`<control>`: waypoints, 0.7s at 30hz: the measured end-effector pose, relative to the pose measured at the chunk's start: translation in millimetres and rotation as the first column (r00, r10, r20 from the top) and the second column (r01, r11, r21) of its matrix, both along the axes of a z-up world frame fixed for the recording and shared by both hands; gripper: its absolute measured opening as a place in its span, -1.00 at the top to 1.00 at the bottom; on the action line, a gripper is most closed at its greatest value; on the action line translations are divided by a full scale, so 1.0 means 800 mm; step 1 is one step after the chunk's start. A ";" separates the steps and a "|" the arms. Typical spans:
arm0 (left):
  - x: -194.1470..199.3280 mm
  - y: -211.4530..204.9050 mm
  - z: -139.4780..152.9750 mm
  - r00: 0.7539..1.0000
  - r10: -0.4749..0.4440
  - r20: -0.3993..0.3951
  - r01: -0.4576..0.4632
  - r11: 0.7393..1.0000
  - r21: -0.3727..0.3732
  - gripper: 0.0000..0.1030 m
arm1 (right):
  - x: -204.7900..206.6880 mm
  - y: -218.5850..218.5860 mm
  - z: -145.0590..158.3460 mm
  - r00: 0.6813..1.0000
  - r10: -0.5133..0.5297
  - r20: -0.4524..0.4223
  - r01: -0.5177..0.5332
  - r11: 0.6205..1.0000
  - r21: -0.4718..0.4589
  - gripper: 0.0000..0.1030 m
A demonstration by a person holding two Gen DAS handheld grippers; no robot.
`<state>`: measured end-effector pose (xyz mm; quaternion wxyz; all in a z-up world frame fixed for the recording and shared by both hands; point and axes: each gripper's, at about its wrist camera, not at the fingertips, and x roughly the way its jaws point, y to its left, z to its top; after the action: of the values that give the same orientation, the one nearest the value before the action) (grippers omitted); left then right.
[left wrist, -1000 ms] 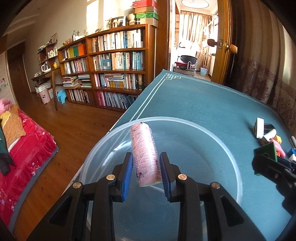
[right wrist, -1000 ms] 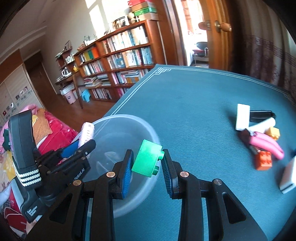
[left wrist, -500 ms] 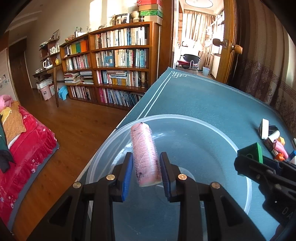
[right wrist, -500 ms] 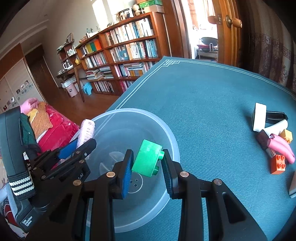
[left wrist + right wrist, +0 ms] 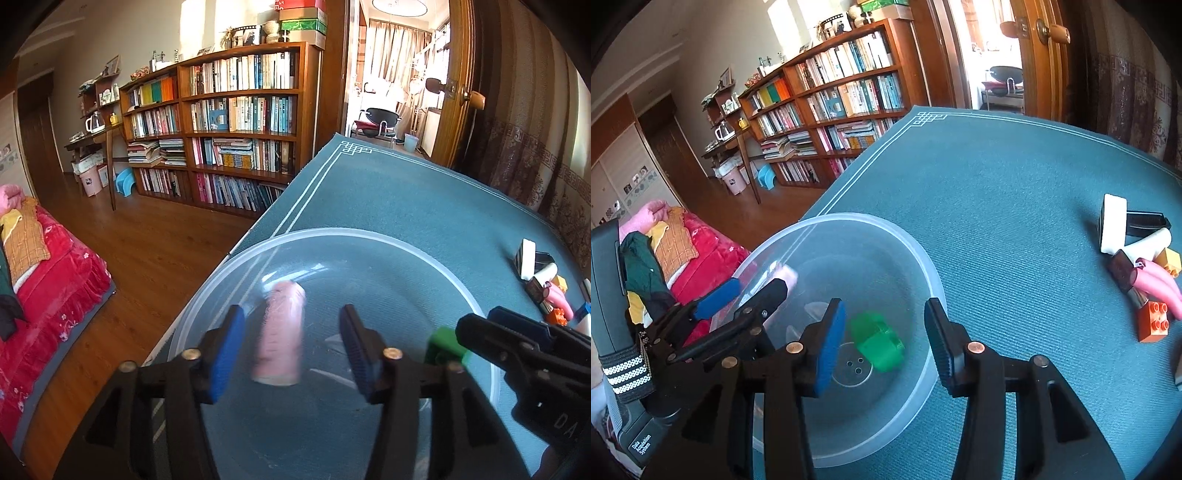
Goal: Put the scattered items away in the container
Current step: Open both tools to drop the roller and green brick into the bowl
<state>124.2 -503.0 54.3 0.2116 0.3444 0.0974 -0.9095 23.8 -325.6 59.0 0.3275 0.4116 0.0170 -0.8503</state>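
A clear plastic bowl [image 5: 369, 232] [image 5: 849, 216] stands at the left edge of the teal table. My left gripper [image 5: 291, 321] [image 5: 750, 291] is open above it, and a pink mesh-wrapped roll [image 5: 280, 336] [image 5: 783, 275], motion-blurred, hangs loose between its spread fingers without touching them. My right gripper [image 5: 884, 310] [image 5: 478, 319] is open over the bowl too. A blurred green brick [image 5: 879, 345] [image 5: 445, 343] is free just below its fingers, over the bowl's bottom.
At the right of the table lies a pile: a white block [image 5: 1113, 221], a black clip [image 5: 1145, 221], a white cylinder [image 5: 1148, 243], a yellow brick [image 5: 1171, 260], pink pieces [image 5: 1156, 284] and an orange brick [image 5: 1152, 325]. Wooden floor lies past the table's left edge.
Both grippers have opened. The pink roll and the green brick, held half a second ago, are now loose and dropping into the bowl. The right gripper has moved further over the bowl.
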 end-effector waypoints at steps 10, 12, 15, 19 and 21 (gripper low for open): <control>-0.001 -0.003 0.001 1.000 0.016 -0.002 -0.016 1.000 0.018 -0.60 | 0.002 0.004 -0.002 1.000 -0.012 0.001 0.012 1.000 -0.002 0.06; -0.001 -0.005 0.001 1.000 0.020 0.000 -0.020 0.999 0.028 -0.63 | 0.003 0.007 -0.002 1.000 -0.017 0.004 0.017 1.000 -0.003 0.06; -0.002 -0.005 0.000 1.000 0.022 0.005 -0.023 0.999 0.032 -0.66 | 0.003 0.012 -0.003 1.000 -0.026 0.008 0.026 1.000 -0.005 0.06; -0.004 -0.001 0.002 1.000 0.020 0.006 -0.020 0.999 0.026 -0.68 | 0.003 0.019 -0.003 0.999 -0.039 0.012 0.039 0.999 -0.006 0.06; -0.005 0.002 0.002 1.000 0.017 0.007 -0.017 1.000 0.024 -0.70 | 0.003 0.023 -0.004 0.999 -0.046 0.015 0.046 0.999 -0.009 0.06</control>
<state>120.3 -501.5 55.5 0.2154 0.3490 0.1103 -0.9053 26.1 -307.3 56.1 0.3099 0.4166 0.0009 -0.8546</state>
